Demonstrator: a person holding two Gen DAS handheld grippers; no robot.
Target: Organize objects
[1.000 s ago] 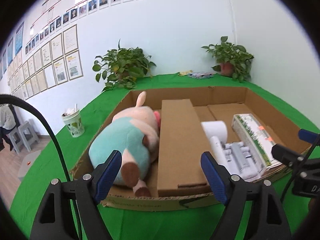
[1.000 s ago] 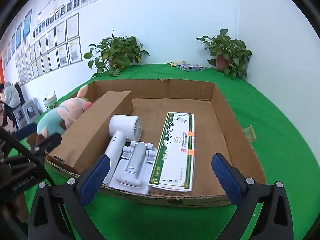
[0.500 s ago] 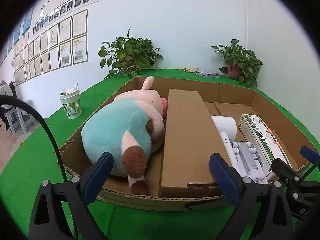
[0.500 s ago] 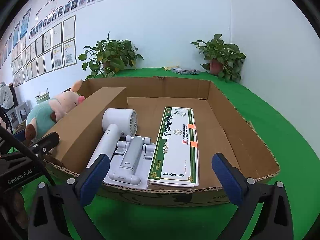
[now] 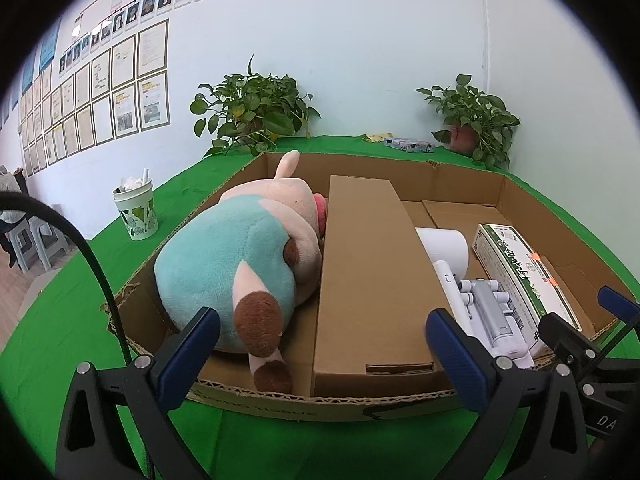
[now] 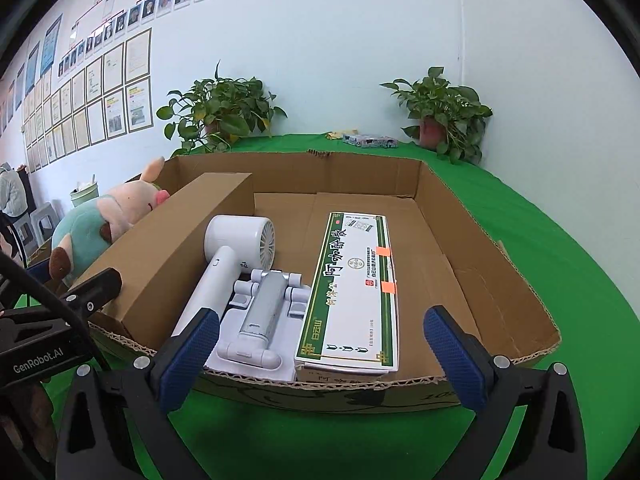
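1. Blue pads face each other on the left gripper (image 5: 322,350); its jaws have just been opening and stand wide apart with nothing between them, held before the near wall of the cardboard box (image 5: 280,398)
2. The right gripper (image 6: 320,350) is likewise spread wide and empty, just short of the box's near rim
3. Inside the box, at its left end, a plush pig (image 5: 240,268) in a teal top lies on its side, its brown foot against the near wall
4. A long brown carton (image 5: 372,280) lies lengthwise right beside the pig, touching it
5. Right of the carton lies a white hair dryer (image 6: 228,268), handle toward the grippers, with a grey folding stand (image 6: 262,312) on a white sheet just beside it
6. Next comes a flat white-and-green box (image 6: 354,292) with orange stickers, touching the stand; the right part of the box floor is bare cardboard
7. The box sits on a green cloth (image 6: 560,264). A paper cup (image 5: 136,210) stands to the left, well apart
8. Two potted plants (image 5: 252,114) and a small packet (image 6: 370,140) line the far white wall, with framed papers (image 5: 116,92) hung above
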